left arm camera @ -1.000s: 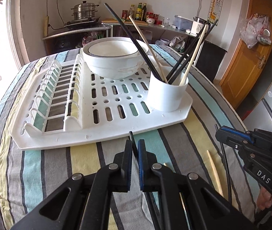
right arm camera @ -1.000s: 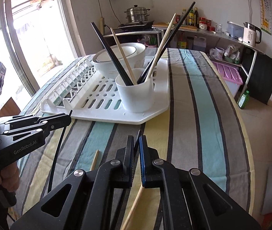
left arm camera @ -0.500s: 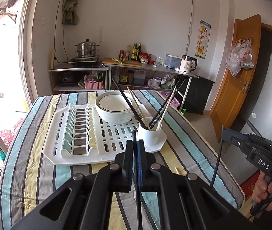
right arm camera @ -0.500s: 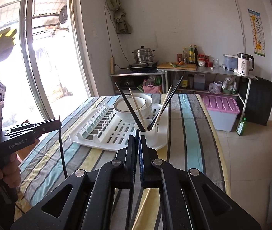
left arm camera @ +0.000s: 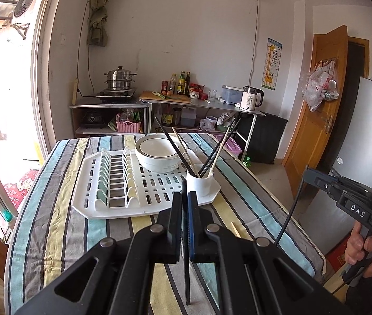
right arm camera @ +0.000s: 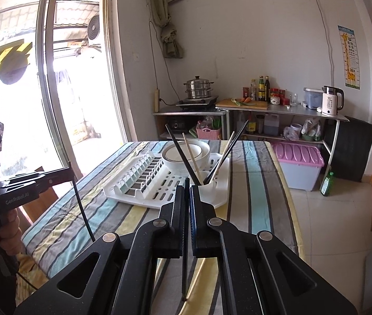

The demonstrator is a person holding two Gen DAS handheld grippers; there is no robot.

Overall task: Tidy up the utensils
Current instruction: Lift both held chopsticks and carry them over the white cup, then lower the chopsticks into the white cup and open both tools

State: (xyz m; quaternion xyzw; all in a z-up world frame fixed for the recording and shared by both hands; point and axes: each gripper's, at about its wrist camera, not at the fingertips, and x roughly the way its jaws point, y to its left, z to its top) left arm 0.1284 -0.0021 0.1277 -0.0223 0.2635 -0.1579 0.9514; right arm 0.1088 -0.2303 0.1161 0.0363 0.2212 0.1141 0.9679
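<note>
My left gripper [left arm camera: 184,197] is shut on a black chopstick [left arm camera: 186,267] that hangs almost straight down above the striped table. My right gripper [right arm camera: 187,190] is likewise shut on a second black chopstick [right arm camera: 184,270], also hanging upright. Each shows in the other's view: the right gripper [left arm camera: 307,176] with its stick [left arm camera: 289,212], the left gripper [right arm camera: 68,172] with its stick [right arm camera: 82,207]. Ahead, a white cup [left arm camera: 201,185] [right arm camera: 210,185] holds several black and wooden chopsticks on a white dish rack [left arm camera: 102,210] [right arm camera: 133,183]. One wooden chopstick [left arm camera: 236,229] lies on the cloth.
A white bowl [left arm camera: 157,155] [right arm camera: 186,155] sits on the rack behind the cup. The table's right edge [left arm camera: 309,244] drops to a tiled floor with a purple-lidded box [right arm camera: 300,162]. A kitchen shelf [left arm camera: 201,102] lines the far wall, a fridge [left arm camera: 369,136] stands right.
Both grippers have risen and drawn back from the table, each lifting a black chopstick off the cloth. The rack and cup now look farther away.
</note>
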